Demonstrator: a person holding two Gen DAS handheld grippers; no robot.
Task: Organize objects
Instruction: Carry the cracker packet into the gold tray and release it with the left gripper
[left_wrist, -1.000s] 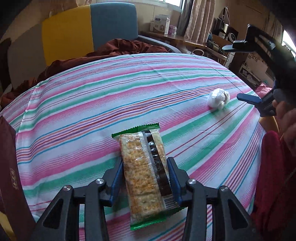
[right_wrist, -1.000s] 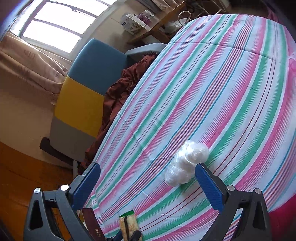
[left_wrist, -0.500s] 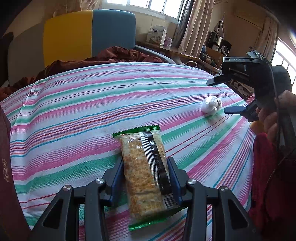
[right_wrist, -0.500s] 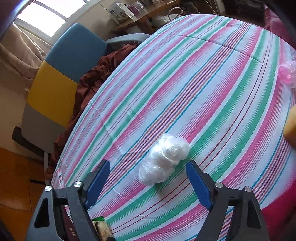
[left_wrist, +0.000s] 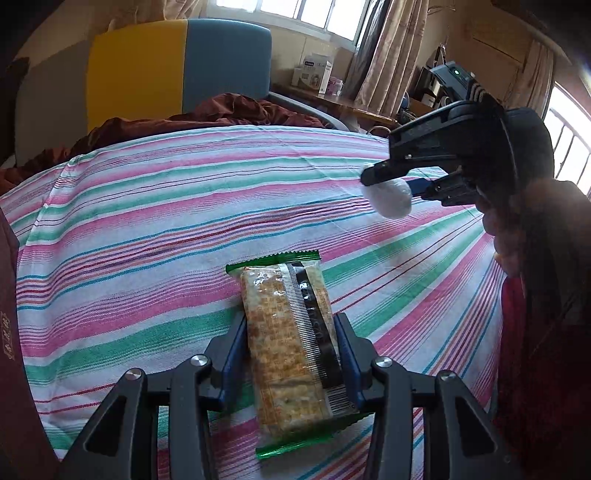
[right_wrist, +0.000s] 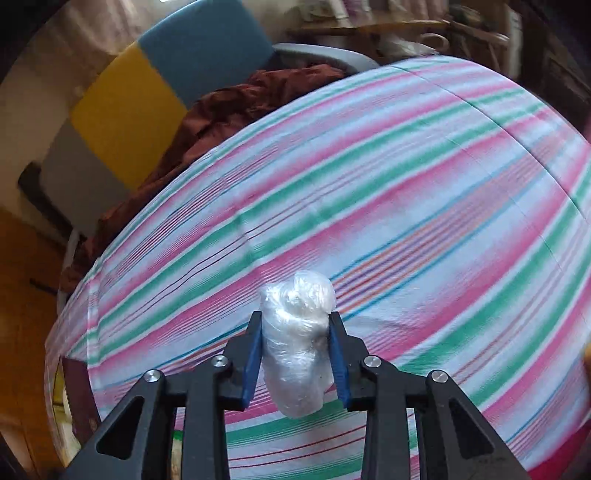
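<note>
Left gripper (left_wrist: 291, 350) clamps the cracker packet (left_wrist: 290, 347); right gripper (right_wrist: 295, 350), lower centre, pinches the plastic bundle (right_wrist: 295, 343) — lift gently, avoid crushing.

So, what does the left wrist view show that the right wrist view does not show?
Only the left wrist view: the left gripper shut on the green-edged clear cracker packet, and a window.

Only the right wrist view: the right gripper's blue pads pressing both sides of the white crumpled plastic-wrapped bundle.

Both: the bundle, the right gripper, the pink-green striped cloth, the yellow-blue chair.
</note>
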